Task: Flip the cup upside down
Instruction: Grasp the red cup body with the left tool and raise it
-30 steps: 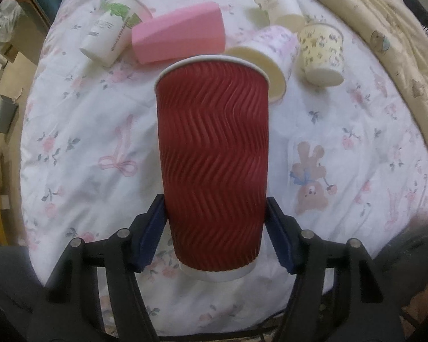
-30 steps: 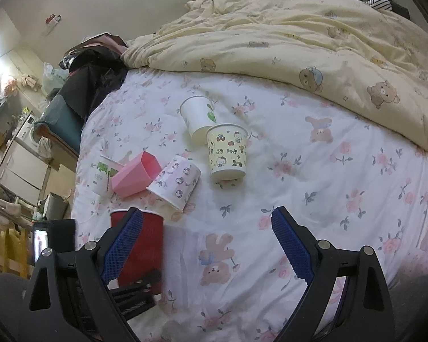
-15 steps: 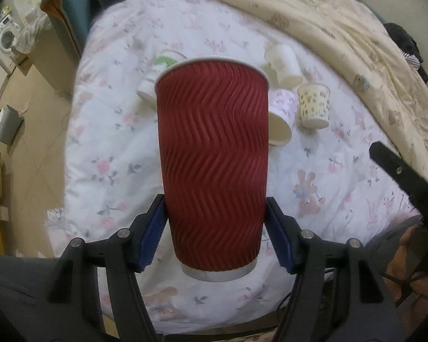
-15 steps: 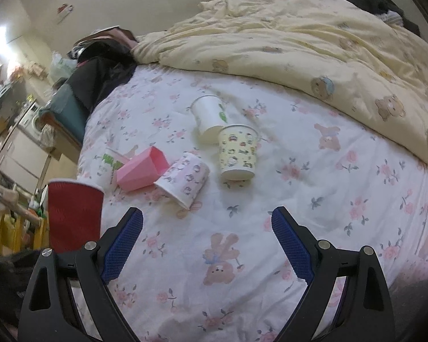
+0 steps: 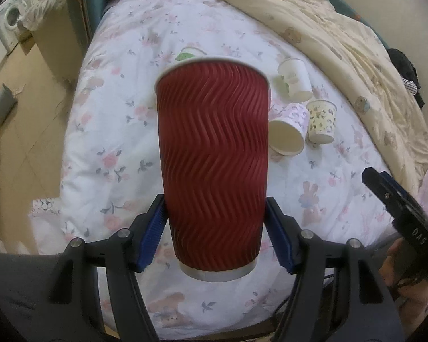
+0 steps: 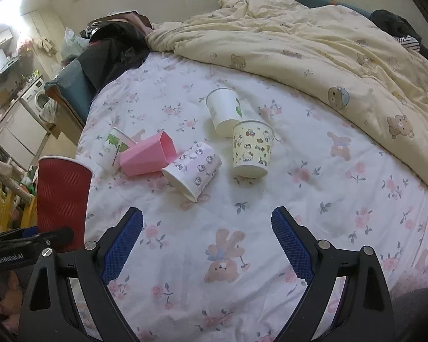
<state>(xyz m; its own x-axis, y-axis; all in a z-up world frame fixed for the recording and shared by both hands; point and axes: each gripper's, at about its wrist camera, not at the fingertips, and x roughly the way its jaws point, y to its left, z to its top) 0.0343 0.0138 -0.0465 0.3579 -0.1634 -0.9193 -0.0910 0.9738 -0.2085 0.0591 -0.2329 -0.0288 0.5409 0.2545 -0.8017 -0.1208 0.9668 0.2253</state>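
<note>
My left gripper [image 5: 215,228] is shut on a tall red ribbed paper cup [image 5: 212,156], gripping it near its base and holding it upright, mouth up, in the air above the bed. The same red cup [image 6: 61,199] shows at the far left of the right wrist view, with the left gripper's body below it. My right gripper [image 6: 207,230] is open and empty, hovering over the floral bedsheet [image 6: 299,199] near a bunny print. Its tip [image 5: 385,188] shows at the right edge of the left wrist view.
Several cups lie on the sheet: a pink square cup [image 6: 148,156] on its side, a patterned white cup [image 6: 192,171] on its side, a yellow cartoon cup [image 6: 252,149] standing rim down, a white cup [image 6: 225,111], a green-print cup [image 6: 111,148]. A yellow duvet [image 6: 328,51] covers the far side. The bed edge drops off at left.
My left gripper has lifted the red cup higher and back from the bed, so the cups on the sheet look smaller. The right gripper has barely moved and stays open.
</note>
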